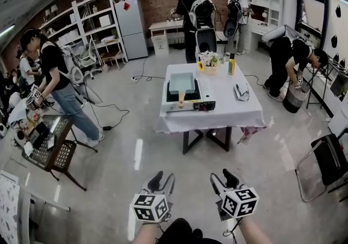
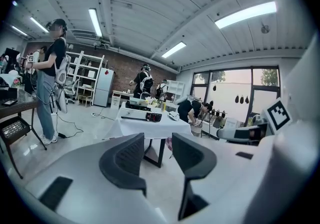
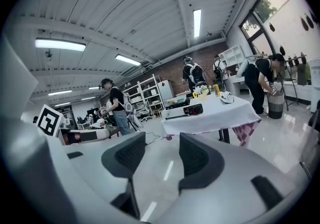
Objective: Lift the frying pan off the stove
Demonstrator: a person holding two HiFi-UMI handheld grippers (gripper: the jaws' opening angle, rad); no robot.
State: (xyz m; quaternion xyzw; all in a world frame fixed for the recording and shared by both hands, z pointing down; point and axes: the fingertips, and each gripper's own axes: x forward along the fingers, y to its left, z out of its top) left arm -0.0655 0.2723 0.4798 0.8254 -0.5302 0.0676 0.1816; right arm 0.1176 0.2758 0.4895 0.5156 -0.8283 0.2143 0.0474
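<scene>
A square pale-blue frying pan (image 1: 181, 83) with a wooden handle sits on a portable stove (image 1: 187, 99) on a white-clothed table (image 1: 234, 112) in the middle of the room. Both grippers are far from it, near the bottom of the head view. My left gripper (image 1: 161, 181) is open with nothing between its jaws. The right gripper (image 1: 223, 177) is also open and empty. In the left gripper view the stove (image 2: 141, 115) shows small beyond the left gripper (image 2: 158, 154). The right gripper view has the stove (image 3: 184, 112) on the table beyond the right gripper (image 3: 163, 155).
A flower basket (image 1: 209, 63), a yellow bottle (image 1: 231, 66) and a folded cloth item (image 1: 241, 92) share the table. Several people stand around the room. A low table (image 1: 46, 142) is at left, a black chair (image 1: 326, 162) at right. Cables cross the floor (image 1: 136, 150).
</scene>
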